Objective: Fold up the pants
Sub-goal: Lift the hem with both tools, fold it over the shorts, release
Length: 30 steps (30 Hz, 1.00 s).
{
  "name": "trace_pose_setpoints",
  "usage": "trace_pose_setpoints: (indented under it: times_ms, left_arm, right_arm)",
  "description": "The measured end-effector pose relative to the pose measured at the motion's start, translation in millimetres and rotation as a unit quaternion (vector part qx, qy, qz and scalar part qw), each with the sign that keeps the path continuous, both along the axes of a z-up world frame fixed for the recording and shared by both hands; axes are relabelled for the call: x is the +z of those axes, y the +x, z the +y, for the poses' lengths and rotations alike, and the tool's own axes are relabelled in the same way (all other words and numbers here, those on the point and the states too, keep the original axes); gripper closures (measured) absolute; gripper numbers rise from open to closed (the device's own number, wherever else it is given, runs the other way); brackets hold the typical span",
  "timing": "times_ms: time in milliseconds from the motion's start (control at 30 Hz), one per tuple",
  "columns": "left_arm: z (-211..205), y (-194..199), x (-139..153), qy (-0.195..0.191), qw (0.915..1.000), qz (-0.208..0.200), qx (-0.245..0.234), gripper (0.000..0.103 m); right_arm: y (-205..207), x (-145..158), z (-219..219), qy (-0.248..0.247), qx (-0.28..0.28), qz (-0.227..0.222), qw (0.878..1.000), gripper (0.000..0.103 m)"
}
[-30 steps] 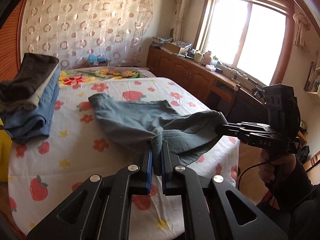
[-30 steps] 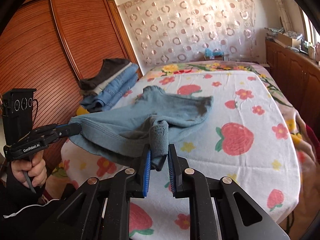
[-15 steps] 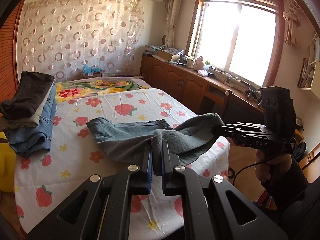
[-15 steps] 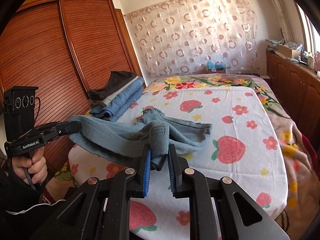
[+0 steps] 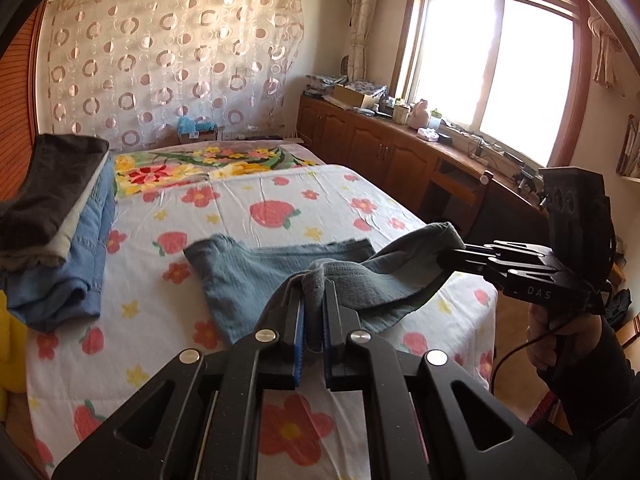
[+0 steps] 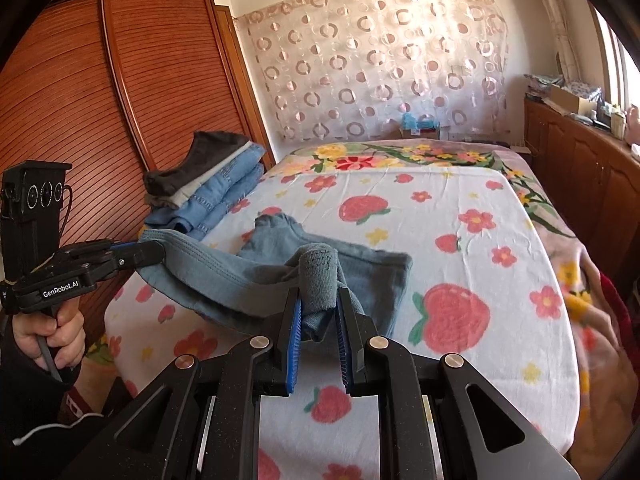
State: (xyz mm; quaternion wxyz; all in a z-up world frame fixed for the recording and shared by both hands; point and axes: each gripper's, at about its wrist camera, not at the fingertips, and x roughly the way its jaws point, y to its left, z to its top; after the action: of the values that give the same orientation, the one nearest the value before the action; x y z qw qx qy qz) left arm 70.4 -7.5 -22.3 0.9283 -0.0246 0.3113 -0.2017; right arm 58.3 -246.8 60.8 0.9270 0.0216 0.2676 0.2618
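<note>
Pants (image 5: 256, 280) hang between both grippers, left (image 5: 313, 308) and right (image 6: 318, 312), jaws pinching the waistband; legs trail on the bed (image 5: 328, 196). Folding looks barely begun; a stack (image 6: 208, 184) sits beside.

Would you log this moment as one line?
left gripper: shut on pants | right gripper: shut on pants | bed: legs resting

pants (image 5: 256, 276): grey-blue | sheet (image 5: 280, 196): white, strawberries, flowers | curtain (image 5: 160, 64): circles

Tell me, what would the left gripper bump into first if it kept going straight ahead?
Probably the bedsheet: the left gripper, shut on the grey-blue pants, tilts down toward the bed. Exact depth is unclear.
</note>
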Motion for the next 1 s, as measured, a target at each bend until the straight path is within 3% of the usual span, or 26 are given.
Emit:
trace_pose_setpoints:
  times_ms: [233,533,1000]
  left_arm:
    - [0,24,9,0.014,0.9998,-0.009,0.008,0.095]
    - [1,44,-29,0.025,0.9988,0.039,0.016,0.095]
    - [-1,62,-41,0.037,0.9981,0.04,0.027,0.095]
  right_arm:
    - [22,3,12,-0.014,-0.007,-0.011,1.0,0.087]
    - [47,-19,25,-0.04,-0.01,0.014,0.999,0.087]
    - [73,-27,31,-0.052,-0.012,0.025,0.998,0.087]
